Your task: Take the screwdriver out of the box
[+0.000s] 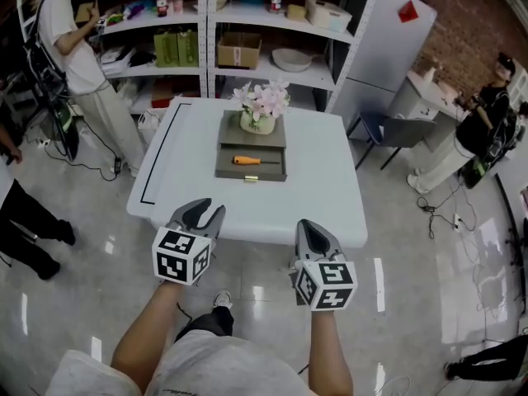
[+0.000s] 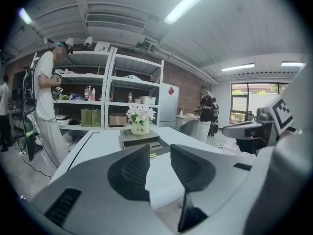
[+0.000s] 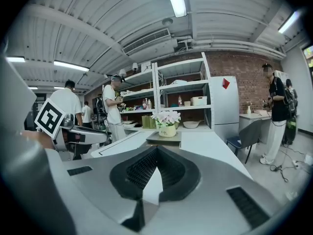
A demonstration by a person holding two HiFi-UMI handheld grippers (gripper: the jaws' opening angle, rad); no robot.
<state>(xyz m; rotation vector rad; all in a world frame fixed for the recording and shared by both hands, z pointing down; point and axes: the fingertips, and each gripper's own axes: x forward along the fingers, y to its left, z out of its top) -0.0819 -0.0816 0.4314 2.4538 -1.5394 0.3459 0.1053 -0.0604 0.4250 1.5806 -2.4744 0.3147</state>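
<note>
In the head view a grey box point(image 1: 252, 148) stands on the white table point(image 1: 330, 196). Its drawer is pulled out toward me, and the orange-handled screwdriver point(image 1: 246, 161) lies inside it. A pot of pink flowers point(image 1: 259, 110) sits on top of the box. Both grippers hover over the floor just short of the table's near edge, well apart from the box. My left gripper point(image 1: 205, 210) point(image 2: 160, 147) is open with nothing between its jaws. My right gripper point(image 1: 308, 223) point(image 3: 157, 148) is shut and empty. The box point(image 2: 139, 140) point(image 3: 164, 138) lies straight ahead in both gripper views.
White shelving point(image 1: 247, 23) and a white fridge point(image 1: 396, 40) stand behind the table. A person point(image 1: 78, 56) stands at the back left, another person point(image 1: 478, 130) at the right near a grey chair point(image 1: 396, 130). Cables point(image 1: 450, 213) run across the shiny floor.
</note>
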